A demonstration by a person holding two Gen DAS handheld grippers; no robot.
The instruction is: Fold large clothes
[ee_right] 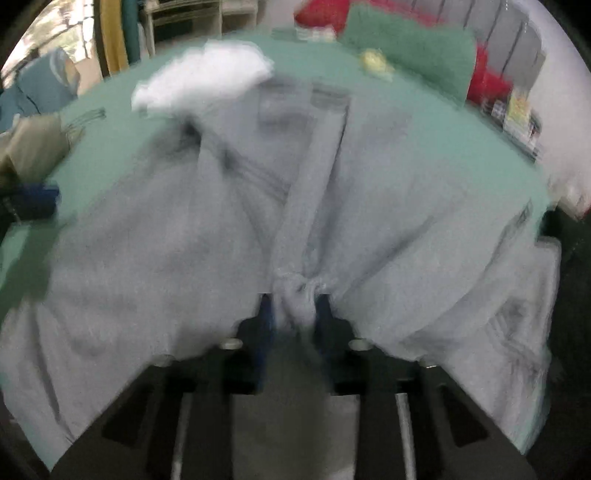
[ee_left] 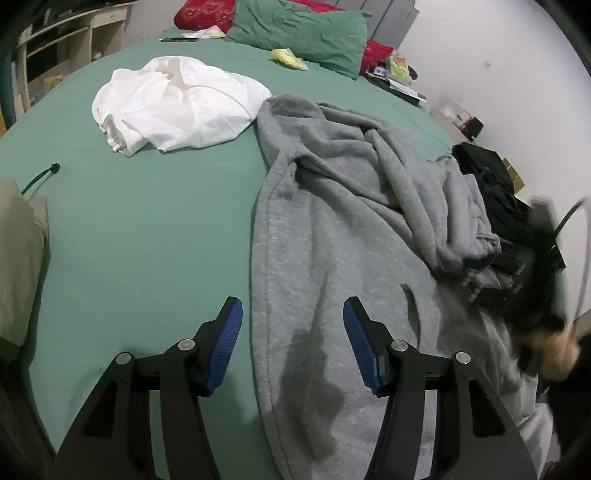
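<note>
A large grey fleece garment [ee_left: 332, 229] lies crumpled on the right half of a green bed [ee_left: 147, 229]. My left gripper [ee_left: 292, 314] is open and empty, hovering over the garment's left hem. In the blurred right wrist view, my right gripper [ee_right: 293, 306] is shut on a bunched fold of the grey garment [ee_right: 184, 266], which spreads out to both sides. The right gripper also shows as a dark blur at the right edge of the left wrist view [ee_left: 532, 295].
A crumpled white garment [ee_left: 177, 103] lies on the far left of the bed. A green pillow [ee_left: 303, 33] and red cushion [ee_left: 203, 14] sit at the head. A beige cloth [ee_left: 18, 258] lies at the left edge. Clutter [ee_left: 399, 70] lines the wall side.
</note>
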